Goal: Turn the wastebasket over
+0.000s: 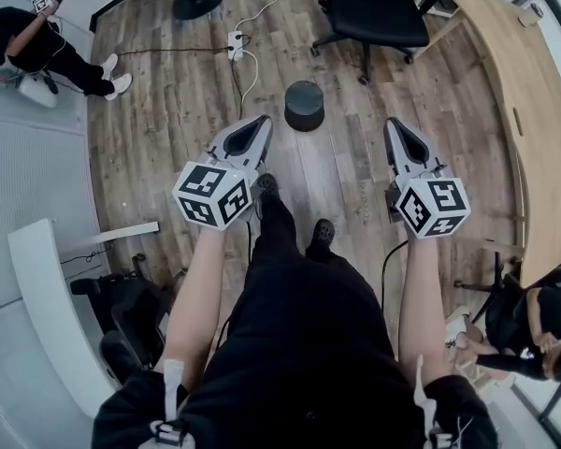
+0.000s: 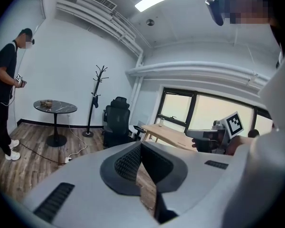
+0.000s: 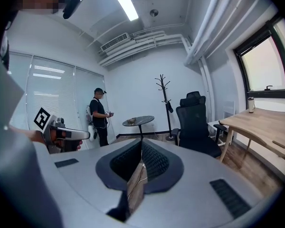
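- While the wastebasket (image 1: pixel 304 105) is standing alone on the wood floor (image 1: pixel 168 110) at 12 o'clock from the wearer's shoes (image 1: pixel 266 185), nothing is touching it; it is showing a round, flat, dark upper face, and whether that face is its base cannot be told.
- The left gripper (image 1: pixel 261 121) is hanging in the air at about 8 o'clock from the wastebasket, near it but apart, tips pointing toward 1 o'clock. Its jaws are meeting with nothing between them, as the left gripper view is confirming.
- The right gripper (image 1: pixel 394 123) is hanging at about 4 o'clock from the wastebasket, well apart from it, tips pointing toward 12 o'clock. Its jaws are likewise pressing together on nothing.
- A bare forearm (image 1: pixel 194 297) is carrying each gripper, and the marker cube (image 1: pixel 213 195) is sitting at the rear of each.
- A black office chair (image 1: pixel 369 12) is standing at 1 o'clock from the wastebasket.
- A white power strip (image 1: pixel 234 40) is lying at 11 o'clock, its cables trailing over the boards.
- A light wooden desk (image 1: pixel 524 110) is curving along the 3 o'clock side.
- A round table (image 2: pixel 55 107) and a coat rack (image 2: pixel 96 96) are standing by the far wall.
- A person in black (image 1: pixel 37 40) is holding another gripper at 10 o'clock; a second person (image 1: pixel 533 330) is crouching at 5 o'clock.
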The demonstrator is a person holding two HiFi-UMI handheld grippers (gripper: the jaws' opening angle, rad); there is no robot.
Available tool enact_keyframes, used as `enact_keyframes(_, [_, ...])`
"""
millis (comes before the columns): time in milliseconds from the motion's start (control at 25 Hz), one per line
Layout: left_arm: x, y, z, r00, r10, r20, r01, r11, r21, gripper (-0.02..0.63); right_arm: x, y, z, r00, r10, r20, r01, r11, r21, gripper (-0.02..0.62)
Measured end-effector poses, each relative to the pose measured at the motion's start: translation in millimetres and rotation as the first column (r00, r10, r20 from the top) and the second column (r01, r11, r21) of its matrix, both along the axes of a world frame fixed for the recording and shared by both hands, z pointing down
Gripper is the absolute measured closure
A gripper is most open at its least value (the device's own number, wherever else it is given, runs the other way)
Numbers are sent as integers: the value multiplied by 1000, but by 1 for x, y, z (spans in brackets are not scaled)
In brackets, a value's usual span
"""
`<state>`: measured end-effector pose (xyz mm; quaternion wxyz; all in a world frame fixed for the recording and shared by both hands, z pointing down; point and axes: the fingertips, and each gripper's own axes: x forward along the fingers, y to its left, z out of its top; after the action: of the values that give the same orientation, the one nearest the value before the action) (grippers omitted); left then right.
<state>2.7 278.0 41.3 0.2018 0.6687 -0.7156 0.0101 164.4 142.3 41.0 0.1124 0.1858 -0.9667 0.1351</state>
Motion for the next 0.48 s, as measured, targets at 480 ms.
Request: enact_keyframes(480, [-120, -33, 30, 992, 116, -41, -119, 992, -51, 589, -113, -14, 20, 994, 75, -78, -78, 996, -38, 563])
